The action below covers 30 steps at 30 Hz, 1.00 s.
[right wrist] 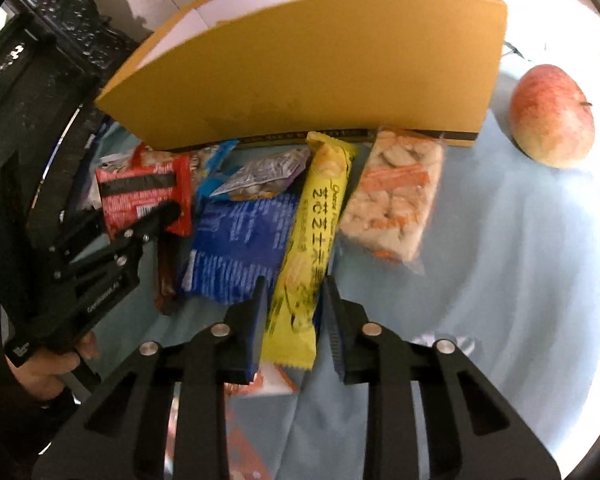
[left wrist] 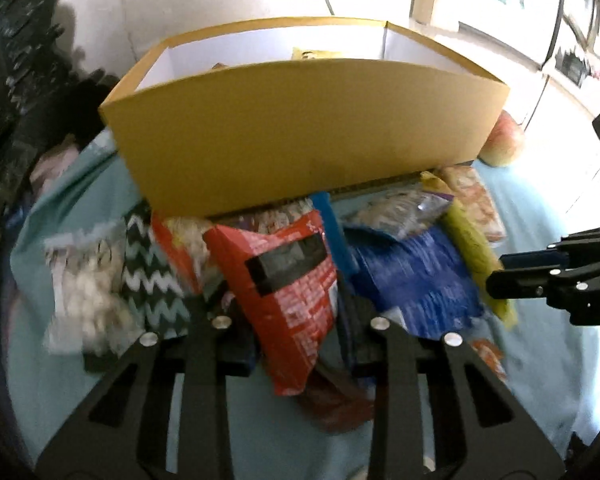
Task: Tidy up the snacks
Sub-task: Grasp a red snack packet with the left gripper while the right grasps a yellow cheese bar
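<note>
A yellow cardboard box [left wrist: 300, 128] stands at the back on a light blue cloth [left wrist: 80, 392]; it also shows in the right wrist view [right wrist: 320, 68]. Snack packets lie in front of it. My left gripper [left wrist: 296, 320] is shut on a red packet [left wrist: 284, 280], also seen in the right wrist view [right wrist: 140, 192]. My right gripper [right wrist: 294, 300] is open, its fingers either side of a long yellow packet [right wrist: 308, 248], apart from it. A blue packet [right wrist: 236, 248] lies to its left and a clear packet of pale snacks [right wrist: 392, 200] to its right.
An apple [right wrist: 552, 116] sits right of the box. A zigzag-patterned packet [left wrist: 152, 272] and a clear bag of white pieces [left wrist: 84, 292] lie at the left. A brown bar [right wrist: 166, 276] lies beside the blue packet. Dark furniture [right wrist: 40, 40] stands at the left.
</note>
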### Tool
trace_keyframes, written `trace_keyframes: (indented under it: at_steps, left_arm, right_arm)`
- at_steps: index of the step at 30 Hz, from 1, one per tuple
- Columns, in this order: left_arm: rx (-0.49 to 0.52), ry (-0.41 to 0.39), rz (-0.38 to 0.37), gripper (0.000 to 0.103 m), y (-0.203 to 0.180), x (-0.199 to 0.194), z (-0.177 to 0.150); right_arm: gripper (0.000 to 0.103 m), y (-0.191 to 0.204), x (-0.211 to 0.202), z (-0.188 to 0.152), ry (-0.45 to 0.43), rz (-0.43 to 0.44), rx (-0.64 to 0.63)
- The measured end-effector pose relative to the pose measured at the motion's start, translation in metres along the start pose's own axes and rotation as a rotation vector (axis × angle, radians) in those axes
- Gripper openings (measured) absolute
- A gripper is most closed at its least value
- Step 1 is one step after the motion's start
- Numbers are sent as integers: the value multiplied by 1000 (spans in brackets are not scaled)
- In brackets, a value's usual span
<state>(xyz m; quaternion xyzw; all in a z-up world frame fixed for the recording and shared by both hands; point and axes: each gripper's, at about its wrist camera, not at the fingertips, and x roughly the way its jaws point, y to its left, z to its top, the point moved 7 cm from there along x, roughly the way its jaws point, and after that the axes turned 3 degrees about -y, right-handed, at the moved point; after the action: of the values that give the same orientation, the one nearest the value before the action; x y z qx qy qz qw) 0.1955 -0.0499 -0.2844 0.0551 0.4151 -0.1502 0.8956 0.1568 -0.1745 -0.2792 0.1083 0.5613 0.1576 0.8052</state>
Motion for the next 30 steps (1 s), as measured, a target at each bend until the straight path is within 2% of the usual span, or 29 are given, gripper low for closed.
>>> trace_keyframes:
  at_steps: [6, 8, 9, 10, 12, 14, 15, 16, 20, 27, 30]
  left_arm:
    - [-44, -8, -29, 29, -4, -20, -18]
    - [-59, -4, -27, 29, -2, -26, -25]
    - [-62, -1, -25, 29, -2, -26, -27]
    - [-63, 5, -28, 29, -2, -27, -30]
    - [-63, 15, -30, 28, -2, -28, -34]
    - [-72, 15, -32, 28, -1, -30, -36]
    - [-75, 18, -33, 28, -1, -30, -37]
    - [-77, 22, -33, 28, -1, -30, -37]
    - [-72, 16, -31, 28, -1, -34, -37]
    - [-107, -5, -46, 28, 5, -36, -39]
    - [-111, -31, -63, 25, 4, -45, -36]
  right_arm:
    - [28, 0, -11, -14, 8, 25, -11]
    - [37, -2, -15, -9, -22, 13, -9]
    - [48, -7, -16, -7, -29, 6, 5]
    - [53, -9, -14, -3, -28, 6, 24]
    - [58, -15, -4, 8, -20, -10, 80]
    - [58, -18, 8, 15, -8, -5, 129]
    - [51, -18, 14, 16, 6, 12, 147]
    - [22, -17, 20, 15, 22, 30, 154]
    - [20, -10, 19, 7, 32, 77, 115]
    - [20, -9, -12, -21, 11, 58, 37]
    - [20, -8, -31, -32, -12, 83, 46]
